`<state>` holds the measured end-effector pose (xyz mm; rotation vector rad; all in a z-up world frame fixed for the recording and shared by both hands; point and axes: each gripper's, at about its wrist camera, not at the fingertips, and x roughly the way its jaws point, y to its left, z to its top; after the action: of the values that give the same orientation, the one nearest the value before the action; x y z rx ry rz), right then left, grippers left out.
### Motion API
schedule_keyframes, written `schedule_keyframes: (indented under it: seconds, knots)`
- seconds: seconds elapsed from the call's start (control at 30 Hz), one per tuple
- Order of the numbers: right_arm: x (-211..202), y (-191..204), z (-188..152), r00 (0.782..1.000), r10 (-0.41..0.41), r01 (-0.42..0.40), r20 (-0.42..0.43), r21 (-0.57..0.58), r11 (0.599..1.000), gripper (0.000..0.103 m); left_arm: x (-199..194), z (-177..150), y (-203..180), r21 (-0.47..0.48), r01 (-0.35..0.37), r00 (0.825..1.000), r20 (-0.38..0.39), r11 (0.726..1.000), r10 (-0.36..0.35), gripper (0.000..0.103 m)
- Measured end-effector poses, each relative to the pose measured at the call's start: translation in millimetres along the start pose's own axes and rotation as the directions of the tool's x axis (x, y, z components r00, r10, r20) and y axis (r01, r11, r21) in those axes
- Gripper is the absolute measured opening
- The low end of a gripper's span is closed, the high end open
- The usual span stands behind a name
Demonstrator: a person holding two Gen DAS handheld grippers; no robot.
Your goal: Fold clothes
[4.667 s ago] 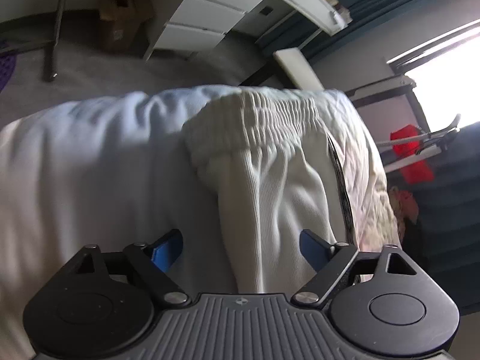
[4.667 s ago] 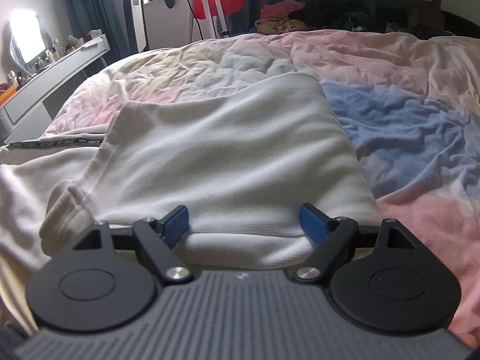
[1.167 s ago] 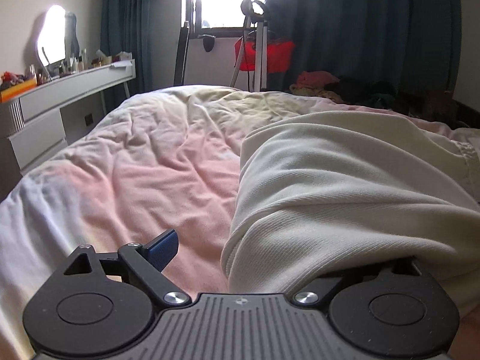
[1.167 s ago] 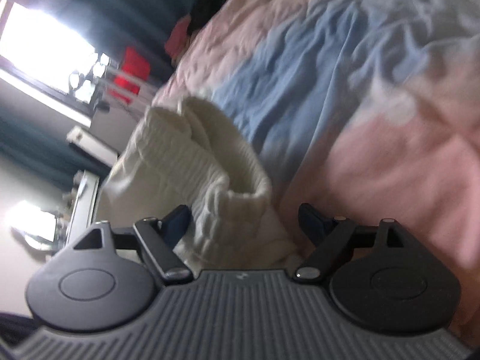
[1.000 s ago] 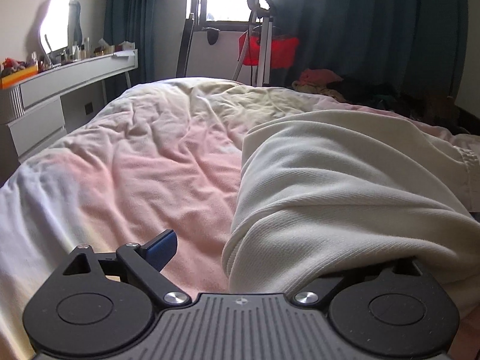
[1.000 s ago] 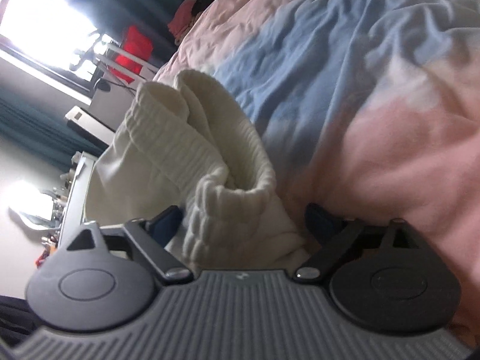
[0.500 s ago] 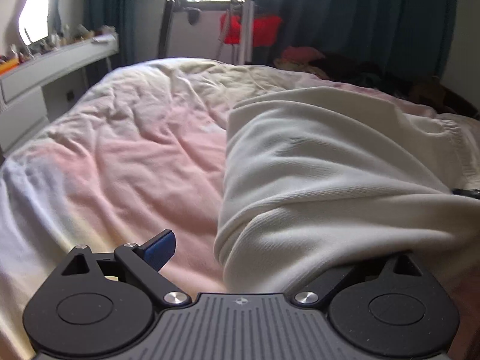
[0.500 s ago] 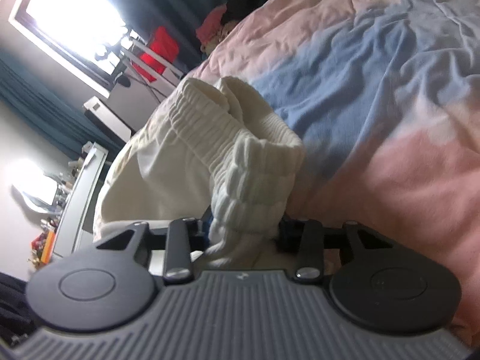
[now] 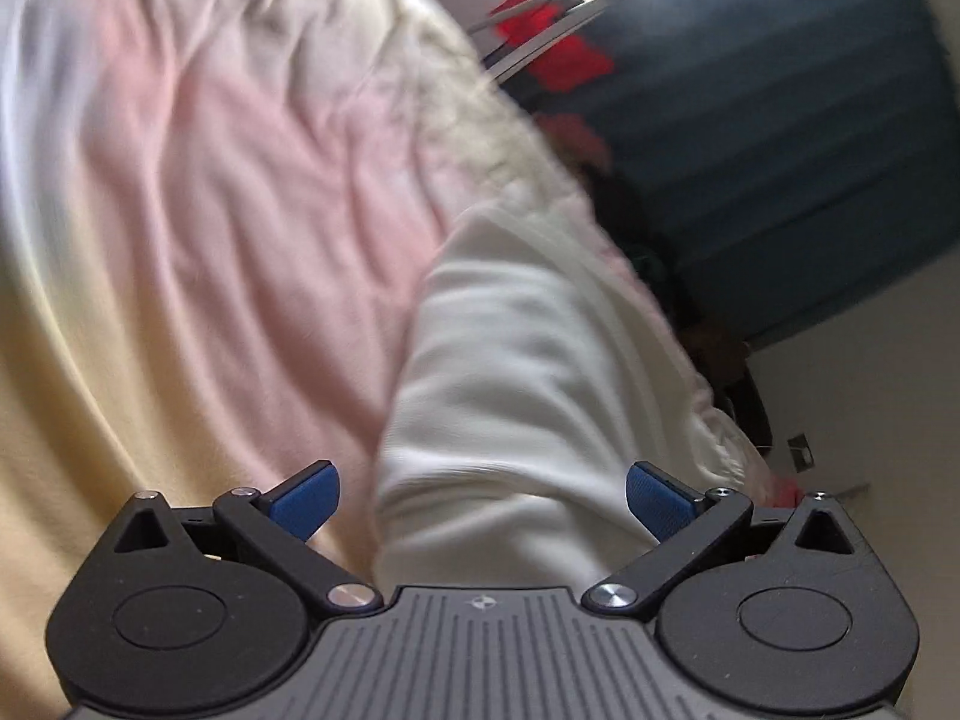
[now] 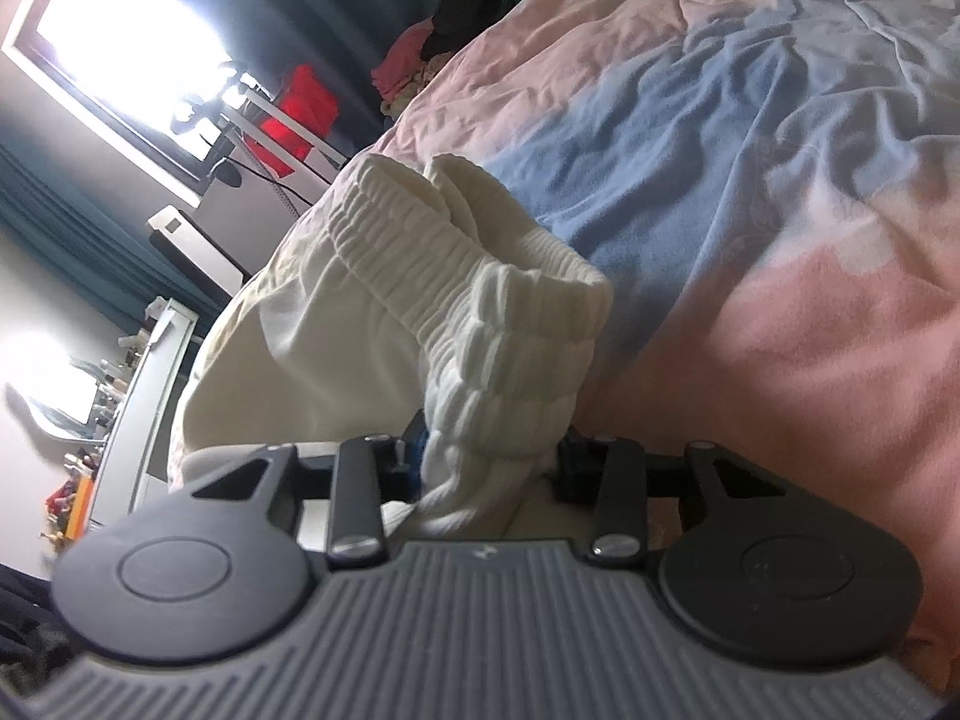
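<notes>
A folded pair of cream ribbed trousers (image 9: 528,360) lies on the bed. In the left wrist view its near folded end sits between the blue pads of my left gripper (image 9: 480,495), which is open; the view is tilted and blurred. In the right wrist view my right gripper (image 10: 489,450) is shut on the gathered elastic waistband (image 10: 510,348) of the trousers, whose cloth bunches up above the jaws and hides the pads.
The bed is covered by a rumpled pink, yellow and blue duvet (image 10: 780,180). Beyond it are a bright window (image 10: 120,30), dark teal curtains (image 9: 810,90), a red item on a rack (image 10: 303,99), clothes piled at the far side, and a white dresser (image 10: 144,372).
My left gripper has rolled sharply and its right pad, earlier under the cloth, now shows beside it. My right gripper closed on the waistband about half a second ago and still holds it.
</notes>
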<state>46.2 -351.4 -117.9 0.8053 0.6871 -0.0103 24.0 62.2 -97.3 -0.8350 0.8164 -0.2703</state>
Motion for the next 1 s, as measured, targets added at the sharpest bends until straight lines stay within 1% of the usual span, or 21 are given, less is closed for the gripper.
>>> schedule_keyframes:
  seconds: [0.07,0.13,0.17,0.2,0.27,0.33,0.4,0.47,0.57,0.63,0.73,0.8,0.9,1.0]
  knots:
    - [0,0,-1,1.000,-0.002,0.002,0.003,0.002,1.000,0.042,11,2,3,-0.008,0.001,1.000,-0.018,1.000,-0.001,0.100]
    - [0,1,-1,1.000,-0.006,0.006,0.007,0.000,1.000,0.042,17,2,3,0.003,0.018,0.999,-0.027,1.000,-0.018,0.092]
    - [0,2,-2,1.000,-0.008,0.008,0.009,-0.002,1.000,0.042,19,2,1,0.016,0.032,0.999,-0.028,0.999,-0.032,0.083]
    - [0,3,-1,1.000,-0.010,0.010,0.011,-0.005,1.000,0.042,21,1,0,0.026,0.040,0.999,-0.033,0.999,-0.040,0.079]
    - [-2,6,-1,1.000,-0.009,0.009,0.019,-0.010,1.000,0.042,22,-1,-2,0.041,0.020,0.999,-0.028,0.999,-0.019,0.071]
    - [-5,10,0,0.999,-0.002,0.002,0.033,-0.020,1.000,0.042,20,-3,-4,0.051,0.018,1.000,-0.010,0.999,-0.017,0.064]
    - [-11,14,1,0.999,0.017,-0.016,0.049,-0.024,1.000,0.041,16,-5,-8,0.065,0.024,1.000,0.013,0.998,-0.025,0.050]
    - [-21,21,4,0.997,0.041,-0.039,0.060,-0.034,0.999,0.039,11,-7,-14,0.083,0.030,0.999,0.035,0.996,-0.033,0.045]
    - [-41,30,10,0.994,0.081,-0.078,0.078,-0.040,0.996,0.038,6,-8,-18,0.047,0.046,0.998,0.029,0.998,-0.047,0.040]
    - [-57,33,17,0.990,0.104,-0.101,0.096,-0.038,0.994,0.038,2,-6,-31,0.034,0.069,0.997,0.028,0.997,-0.070,0.038]
    - [-80,27,35,0.983,0.114,-0.112,0.141,-0.018,0.994,0.038,7,-2,-68,0.005,0.100,0.995,0.018,0.995,-0.100,0.035]
    - [-94,15,57,0.979,0.114,-0.120,0.171,0.028,0.992,0.038,21,2,-104,0.037,0.108,0.994,-0.001,0.994,-0.108,0.035]
    - [-112,-10,103,0.970,0.091,-0.115,0.225,0.095,0.989,0.038,61,7,-163,0.057,0.147,0.988,-0.051,0.988,-0.144,0.035]
    - [-126,-40,156,0.956,0.048,-0.098,0.290,0.161,0.982,0.038,117,7,-231,0.108,0.174,0.981,-0.105,0.979,-0.163,0.035]
